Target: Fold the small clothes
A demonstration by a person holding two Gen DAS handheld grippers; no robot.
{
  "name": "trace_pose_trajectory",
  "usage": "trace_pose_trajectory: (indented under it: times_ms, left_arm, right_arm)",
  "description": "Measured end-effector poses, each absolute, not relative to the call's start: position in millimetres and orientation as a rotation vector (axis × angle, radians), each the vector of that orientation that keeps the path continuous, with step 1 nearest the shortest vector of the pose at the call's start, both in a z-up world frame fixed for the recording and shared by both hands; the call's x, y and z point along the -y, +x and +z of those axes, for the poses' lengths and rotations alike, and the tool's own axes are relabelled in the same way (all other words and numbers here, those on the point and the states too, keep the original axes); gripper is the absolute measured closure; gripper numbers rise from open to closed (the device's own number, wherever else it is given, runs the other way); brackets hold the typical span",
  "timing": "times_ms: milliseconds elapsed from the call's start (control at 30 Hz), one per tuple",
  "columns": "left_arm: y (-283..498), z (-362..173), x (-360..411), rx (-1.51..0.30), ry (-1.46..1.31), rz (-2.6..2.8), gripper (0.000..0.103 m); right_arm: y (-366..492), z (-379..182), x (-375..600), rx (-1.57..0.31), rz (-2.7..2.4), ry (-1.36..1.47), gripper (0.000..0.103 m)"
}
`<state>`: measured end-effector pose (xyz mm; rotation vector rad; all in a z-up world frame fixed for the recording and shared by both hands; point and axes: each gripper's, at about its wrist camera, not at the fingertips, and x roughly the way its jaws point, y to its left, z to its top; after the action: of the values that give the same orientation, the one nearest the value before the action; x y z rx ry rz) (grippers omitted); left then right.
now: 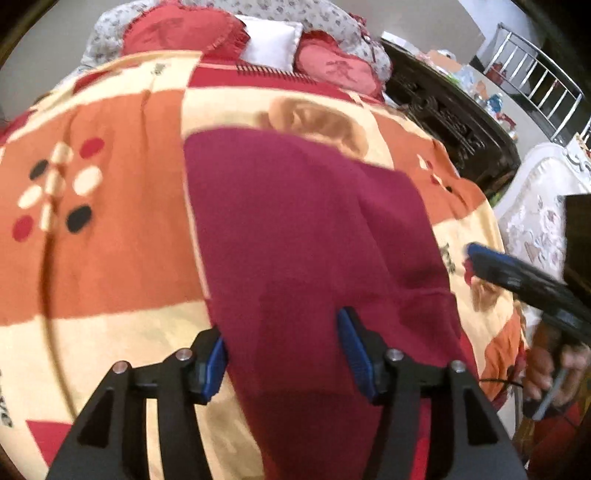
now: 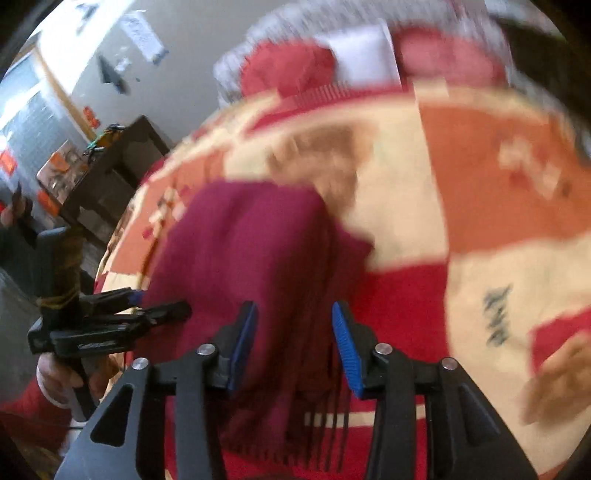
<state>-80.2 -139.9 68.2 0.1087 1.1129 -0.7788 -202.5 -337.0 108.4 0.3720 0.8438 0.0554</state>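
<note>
A dark maroon garment [image 1: 303, 236] lies spread on the patterned blanket [image 1: 110, 240] on the bed. My left gripper [image 1: 282, 354] is open, its blue pads on either side of the garment's near edge, just above it. The right gripper shows in the left wrist view [image 1: 480, 258] at the garment's right side. In the right wrist view the same garment [image 2: 251, 251] lies ahead, blurred. My right gripper [image 2: 295, 350] is open over the garment's near right edge, with dark fringe below. The left gripper [image 2: 162, 306] shows at the left of that view.
Red heart cushions [image 1: 184, 33] and a white pillow [image 1: 271, 40] lie at the head of the bed. A dark carved headboard [image 1: 450, 118] and a metal rack [image 1: 535, 81] stand on the right. A dark side table [image 2: 110, 173] stands left of the bed.
</note>
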Motion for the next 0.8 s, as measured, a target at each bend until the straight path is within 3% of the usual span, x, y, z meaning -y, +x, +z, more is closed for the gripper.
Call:
trace_pose_trajectory:
  times_ms: [67, 133, 200, 267, 333, 433, 567, 733, 800]
  left_arm:
    - [-80, 72, 138, -1.096, 0.108, -0.75, 0.043]
    - [-80, 73, 135, -1.086, 0.106, -0.729, 0.043]
    - [-89, 72, 128, -1.074, 0.107, -0.716, 0.043]
    - [-97, 72, 121, -1.054, 0.128, -0.71, 0.043]
    - [-104, 76, 119, -1.029, 0.149, -0.705, 0.041]
    - [-112, 82, 119, -0.979, 0.17, -0.698, 0.036]
    - [-116, 84, 128, -0.951, 0.219, -0.67, 0.034]
    - [-112, 83, 135, -0.921, 0.248, -0.635, 0.034]
    - [-108, 81, 137, -0.926, 0.241, -0.622, 0.034]
  right_arm:
    - [-201, 124, 314, -0.808, 0.155, 0.322, 0.045]
    - [-194, 119, 295, -0.821, 0.189, 0.274, 0.058]
    - [-185, 98, 280, -0.89, 0.176, 0.217, 0.068]
    - [-190, 75, 279, -0.947, 0.14, 0.182, 0.071]
    - [-207, 54, 291, -0.989, 0.115, 0.219, 0.082]
    - [-219, 46, 302, -0.985, 0.127, 0.286, 0.082]
    - [-222, 74, 305, -0.908, 0.12, 0.277, 0.081]
    - [-212, 117, 308, -0.782, 0.061, 0.269, 0.061]
    - [-194, 122, 307, -0.772, 0.018, 0.257, 0.059]
